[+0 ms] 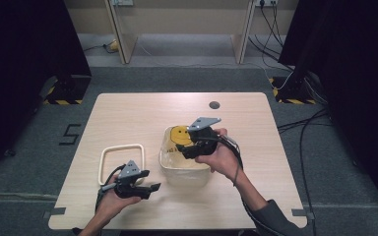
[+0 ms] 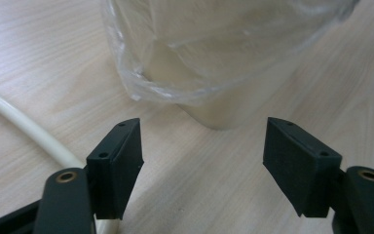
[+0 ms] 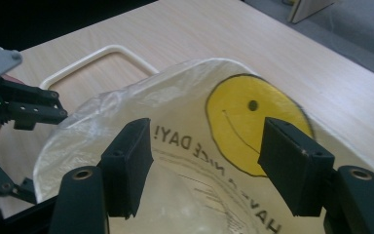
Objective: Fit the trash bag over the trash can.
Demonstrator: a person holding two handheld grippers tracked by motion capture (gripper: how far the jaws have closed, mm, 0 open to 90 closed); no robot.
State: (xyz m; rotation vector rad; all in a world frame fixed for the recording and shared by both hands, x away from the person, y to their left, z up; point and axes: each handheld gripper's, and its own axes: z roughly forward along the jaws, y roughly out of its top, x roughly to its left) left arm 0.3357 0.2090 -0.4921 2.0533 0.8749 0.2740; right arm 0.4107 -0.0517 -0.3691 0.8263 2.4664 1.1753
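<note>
Clearly light and flimsy, the plastic bag (image 1: 179,140) lining the cream bin (image 1: 184,172) near the bench's middle is best pinched at its rim, while left tool (image 1: 147,189) and right tool (image 1: 187,150) gape, holding nothing.

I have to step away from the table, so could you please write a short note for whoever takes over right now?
Left gripper: open, nothing between the jaws, low over the table in front of the bin, near the ring.
Right gripper: open, nothing held, over the mouth of the bin.
Bin: cream, standing mid-table, with a clear smiley-face bag inside it and draped over the rim.
Ring: cream, rounded-square, lying flat on the table left of the bin, apart from it.
Done: bag is in the bin, edge folded over the rim.
Left: probably fit the ring over the bin to clamp the bag.
</note>
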